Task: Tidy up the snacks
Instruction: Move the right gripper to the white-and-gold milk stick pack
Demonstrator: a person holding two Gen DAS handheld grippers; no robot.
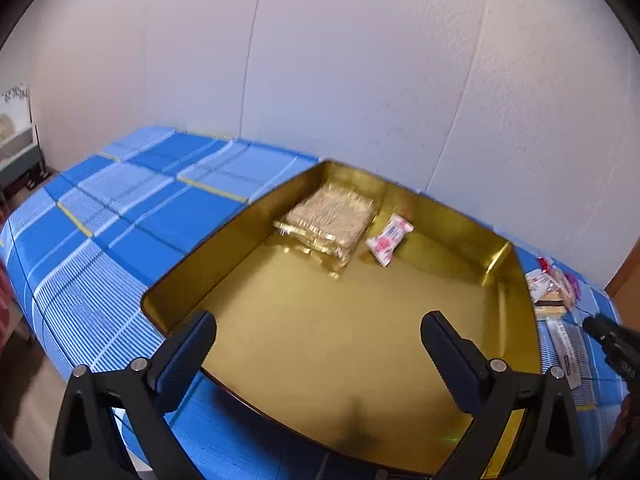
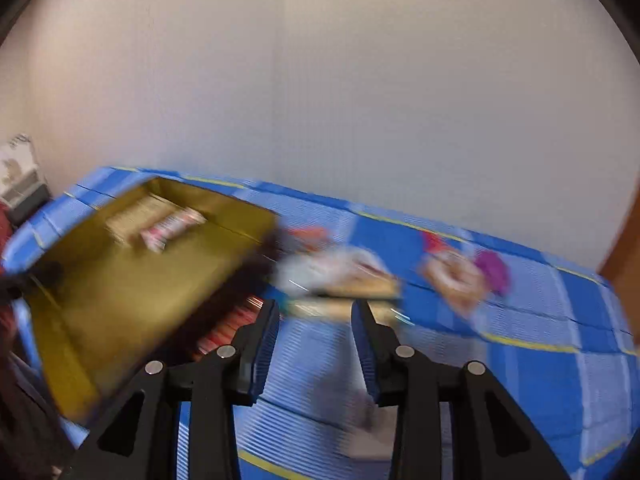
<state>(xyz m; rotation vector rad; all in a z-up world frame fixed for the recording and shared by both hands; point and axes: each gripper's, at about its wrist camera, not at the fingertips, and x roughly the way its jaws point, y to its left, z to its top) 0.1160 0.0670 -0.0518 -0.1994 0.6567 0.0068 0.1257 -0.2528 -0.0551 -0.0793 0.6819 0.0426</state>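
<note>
Right wrist view's blurry: right hand-held gripper [image 2: 316, 312] part-open, grasping nothing, facing loose snack packets [image 2: 340, 276] on the blue surface [image 2: 540, 380]. Left hand-held gripper [image 1: 318, 334] released over the gold tin [image 1: 516, 300]. Next: grab one.

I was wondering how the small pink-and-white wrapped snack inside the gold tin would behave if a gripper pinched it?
The pink-and-white wrapped snack looks light, so it would probably lift easily. Its glossy film and crimped ends suggest that it may crinkle and slip between the pads. Lying flat on the gold tin, it seems unlikely to roll.
</note>
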